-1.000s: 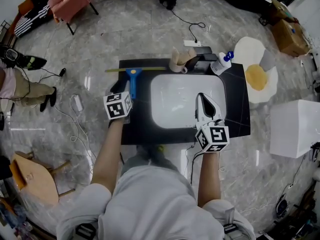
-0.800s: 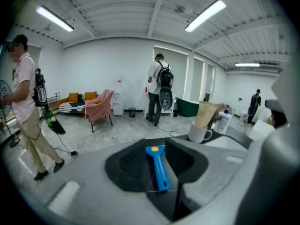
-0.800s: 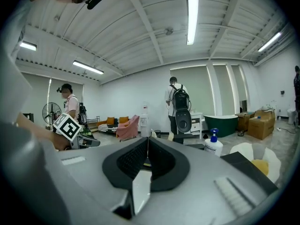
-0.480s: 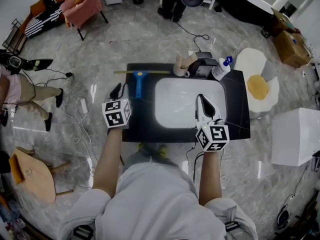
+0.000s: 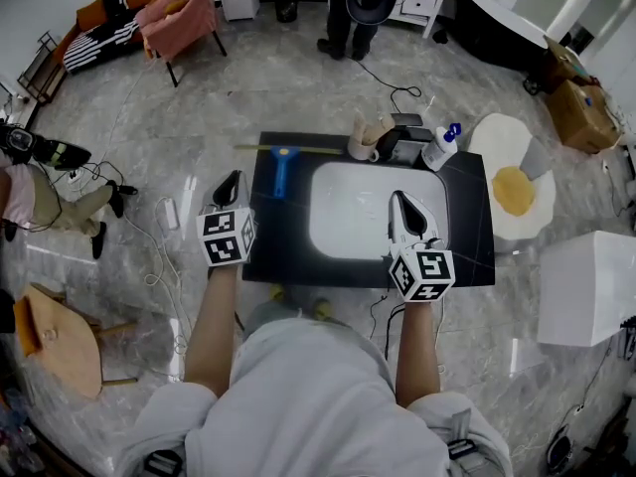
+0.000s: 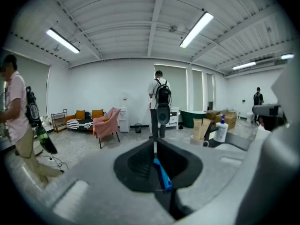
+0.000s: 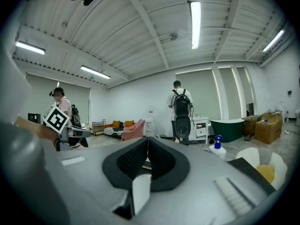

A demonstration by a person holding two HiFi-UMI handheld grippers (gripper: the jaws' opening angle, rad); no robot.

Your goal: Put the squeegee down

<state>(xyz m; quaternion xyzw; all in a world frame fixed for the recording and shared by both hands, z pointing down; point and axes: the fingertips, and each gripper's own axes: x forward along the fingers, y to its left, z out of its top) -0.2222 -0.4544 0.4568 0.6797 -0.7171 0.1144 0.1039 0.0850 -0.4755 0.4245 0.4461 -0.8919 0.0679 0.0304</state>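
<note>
On the far left corner of the black countertop, the head view shows the one squeegee lying flat. Its long blade runs along the far edge and its blue handle points toward the near edge, just beside the single white sink. The left gripper hangs off the countertop's left edge, apart from the squeegee. The right gripper hovers over the sink's right side. One spray bottle stands at the far edge among a few small items I cannot sort out.

From the left gripper view, the jaws have just been closing and now meet at the tips, clenched on nothing. The blue handle only shows beyond them, resting on the countertop.

From the right gripper view, the jaws are pressed together and empty, and the same bottle shows off to the right.

The squeegee looks already set down. What remains, I judge, is to draw the left gripper clear of the handle, so the blade stays along the edge.
</note>
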